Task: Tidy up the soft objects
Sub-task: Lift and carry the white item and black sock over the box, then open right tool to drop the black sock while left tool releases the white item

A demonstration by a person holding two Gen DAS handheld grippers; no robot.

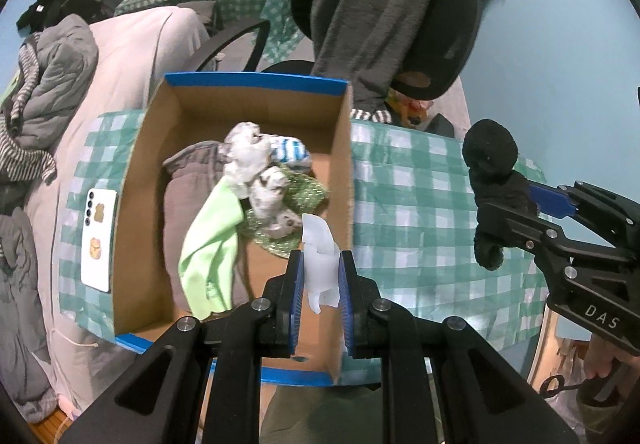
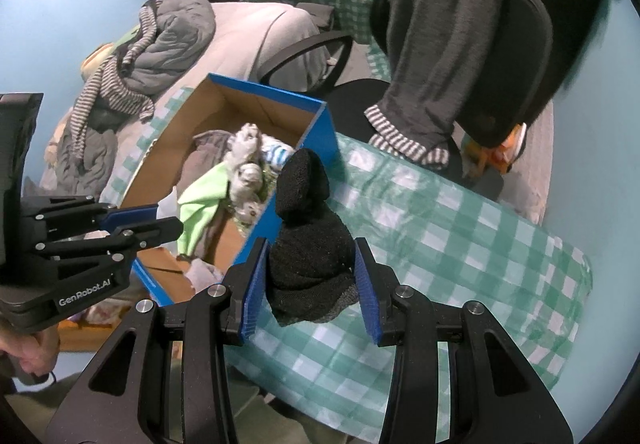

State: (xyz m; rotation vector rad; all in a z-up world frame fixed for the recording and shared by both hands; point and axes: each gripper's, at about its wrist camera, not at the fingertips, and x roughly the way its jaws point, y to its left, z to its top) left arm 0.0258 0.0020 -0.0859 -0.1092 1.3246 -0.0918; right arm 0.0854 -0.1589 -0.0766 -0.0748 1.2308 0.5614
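Note:
A blue-edged cardboard box (image 1: 148,180) stands on the green checked tablecloth (image 1: 420,204) and holds several soft items: a grey garment (image 1: 188,188), a light green cloth (image 1: 212,252), a white fluffy piece (image 1: 252,164). My left gripper (image 1: 322,276) is shut on a white soft object (image 1: 320,260) above the box's near right corner. My right gripper (image 2: 308,276) is shut on a black sock bundle (image 2: 308,228) above the cloth, right of the box (image 2: 316,128). It also shows in the left wrist view (image 1: 492,172).
A white phone (image 1: 98,240) lies on the cloth left of the box. A black office chair (image 2: 516,56) draped with a grey sweater (image 2: 436,28) stands behind the table. A sofa (image 1: 132,56) with piled clothes (image 1: 52,84) is at the left.

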